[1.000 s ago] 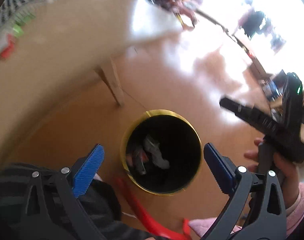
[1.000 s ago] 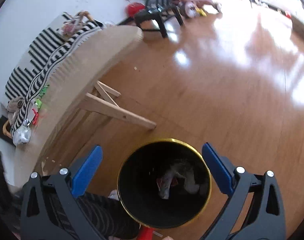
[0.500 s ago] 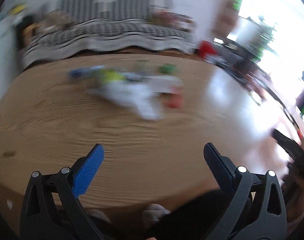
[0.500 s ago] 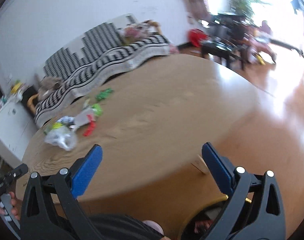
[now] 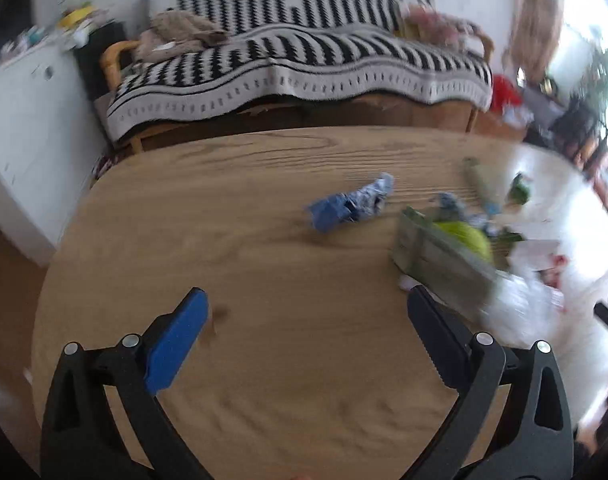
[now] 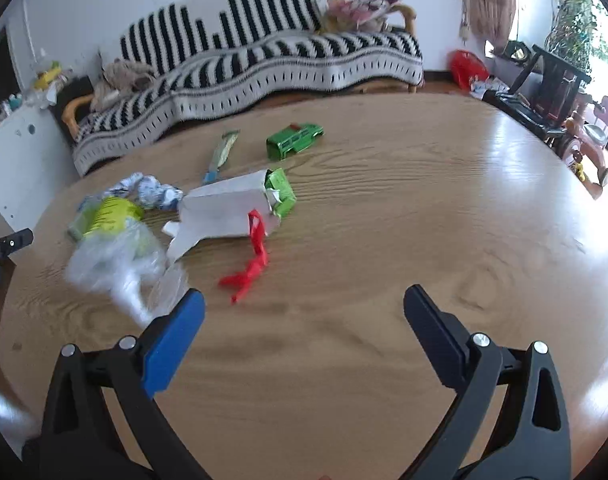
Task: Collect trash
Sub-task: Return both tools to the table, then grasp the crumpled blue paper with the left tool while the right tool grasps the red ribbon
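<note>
1. Left wrist view: left hand-held gripper [image 5: 304, 316] hovering over the wooden bench [image 5: 264, 360], jaws spread wide, nothing between them.
2. Straight ahead on the bench, a crumpled blue wrapper [image 5: 350, 208], lying alone, well apart from the fingers.
3. Off to the right, a blurred heap of trash: a flattened greenish carton [image 5: 440, 268] with something yellow-green [image 5: 464, 238] just behind it, clear plastic [image 5: 516, 304] at the near edge. Carton corner just beside the right finger [image 5: 436, 340] in the frame; touching or not, cannot tell through the blur.
4. Beyond the bench, a sofa under a black-and-white striped blanket [image 5: 304, 60].
5. Right wrist view: right hand-held gripper [image 6: 304, 316] also above the bench, jaws wide apart and empty.
6. Trash spread across the left half of the bench here: a torn red wrapper [image 6: 252, 264] nearest, ahead of the left finger [image 6: 172, 344].
7. Behind the red piece, a flattened white carton [image 6: 224, 208] with a crushed green pack [image 6: 282, 192] touching its right end.
8. To the left, a crumpled clear plastic bag [image 6: 116, 264], blurred, with a yellow-green container [image 6: 112, 216] just behind it; a blue-and-white wrapper [image 6: 152, 192] further back.
9. Toward the far edge, a slim green wrapper [image 6: 222, 154] and a crushed green box [image 6: 294, 140], set near each other but apart.
10. At the left border of this view, the tip of the other black tool [image 6: 8, 244] poking in.
</note>
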Demonstrator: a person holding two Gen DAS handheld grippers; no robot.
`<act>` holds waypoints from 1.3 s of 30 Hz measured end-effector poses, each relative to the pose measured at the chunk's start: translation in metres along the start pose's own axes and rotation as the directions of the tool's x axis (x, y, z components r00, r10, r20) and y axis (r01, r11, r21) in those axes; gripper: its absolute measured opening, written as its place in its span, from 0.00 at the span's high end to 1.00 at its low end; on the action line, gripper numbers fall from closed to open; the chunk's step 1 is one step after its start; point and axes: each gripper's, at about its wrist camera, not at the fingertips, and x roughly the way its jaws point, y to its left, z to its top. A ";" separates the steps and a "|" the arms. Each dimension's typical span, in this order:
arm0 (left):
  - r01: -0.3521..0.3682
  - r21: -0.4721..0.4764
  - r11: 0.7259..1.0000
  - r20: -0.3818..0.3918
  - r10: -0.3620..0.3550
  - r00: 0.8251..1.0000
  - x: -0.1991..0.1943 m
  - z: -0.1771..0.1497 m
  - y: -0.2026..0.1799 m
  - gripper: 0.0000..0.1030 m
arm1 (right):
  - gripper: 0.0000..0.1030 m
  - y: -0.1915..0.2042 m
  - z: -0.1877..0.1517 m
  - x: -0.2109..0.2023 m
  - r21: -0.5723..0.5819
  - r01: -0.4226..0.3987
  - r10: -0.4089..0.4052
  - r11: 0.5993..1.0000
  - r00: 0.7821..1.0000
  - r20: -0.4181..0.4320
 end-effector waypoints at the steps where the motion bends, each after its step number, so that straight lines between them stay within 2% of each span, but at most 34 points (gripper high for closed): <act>1: -0.002 0.035 0.999 -0.009 0.002 1.000 0.015 0.008 -0.002 0.06 | 0.07 0.007 0.007 0.014 -0.003 0.012 -0.012 1.000 1.000 -0.014; 4: 0.013 0.123 0.992 -0.046 -0.007 0.999 0.054 0.027 -0.009 0.06 | 0.07 0.024 0.025 0.053 -0.019 0.025 -0.026 1.000 0.998 -0.057; 8: 0.062 0.148 0.987 -0.071 -0.052 0.996 0.088 0.039 -0.011 0.06 | 0.06 0.036 0.029 0.086 -0.073 0.033 -0.039 0.997 0.995 -0.092; 10: 0.082 0.137 0.987 -0.073 -0.073 0.995 0.101 0.042 -0.012 0.06 | 0.05 0.039 0.025 0.091 -0.109 0.064 -0.073 0.992 0.994 -0.079; 15: 0.128 0.159 0.979 -0.080 -0.116 0.990 0.125 0.046 -0.019 0.06 | 0.06 0.040 0.025 0.089 -0.129 0.045 -0.056 0.991 0.995 -0.080; 16: 0.132 0.172 0.976 -0.076 -0.120 0.990 0.127 0.047 -0.020 0.06 | 0.10 0.039 0.025 0.089 -0.132 0.044 -0.055 0.990 0.995 -0.080; 17: 0.139 0.177 0.974 -0.077 -0.127 0.989 0.128 0.047 -0.022 0.14 | 0.15 0.038 0.024 0.088 -0.130 0.044 -0.054 0.991 0.996 -0.075; 18: 0.160 0.171 0.972 -0.092 -0.146 0.985 0.131 0.047 -0.022 0.25 | 0.38 0.036 0.023 0.083 -0.129 0.044 -0.052 0.991 0.997 -0.059; 19: 0.171 0.160 0.972 -0.088 -0.159 0.983 0.130 0.047 -0.022 0.38 | 0.73 0.034 0.023 0.079 -0.132 0.041 -0.046 0.990 0.998 -0.041; 20: 0.157 0.164 0.974 -0.090 -0.143 0.986 0.130 0.047 -0.023 0.66 | 0.87 0.032 0.023 0.076 -0.128 0.041 -0.045 0.991 0.998 -0.031; 21: 0.163 0.167 0.972 -0.094 -0.149 0.984 0.129 0.047 -0.025 0.75 | 0.88 0.031 0.023 0.076 -0.115 0.027 -0.031 0.993 0.999 -0.038; 24: 0.162 0.163 0.973 -0.092 -0.149 0.985 0.123 0.042 -0.027 0.78 | 0.90 0.026 0.022 0.073 -0.087 0.005 -0.010 0.996 0.999 -0.053; 28: 0.171 0.142 0.975 -0.074 -0.162 0.984 0.104 0.035 -0.022 0.79 | 0.90 0.022 0.019 0.067 -0.061 -0.010 0.006 0.998 0.998 -0.061; 33: 0.165 0.140 0.976 -0.065 -0.157 0.985 0.073 0.032 -0.020 0.79 | 0.90 0.021 0.022 0.047 -0.055 -0.013 0.012 0.998 0.999 -0.030; 37: 0.155 0.129 0.979 -0.047 -0.150 0.988 0.048 0.030 -0.028 0.79 | 0.90 0.019 0.025 0.026 -0.057 -0.011 0.011 0.998 1.000 0.001; 39: 0.171 0.133 0.976 -0.028 -0.169 0.985 0.031 0.030 -0.037 0.79 | 0.90 0.016 0.025 0.014 -0.057 -0.006 0.006 0.998 1.000 0.016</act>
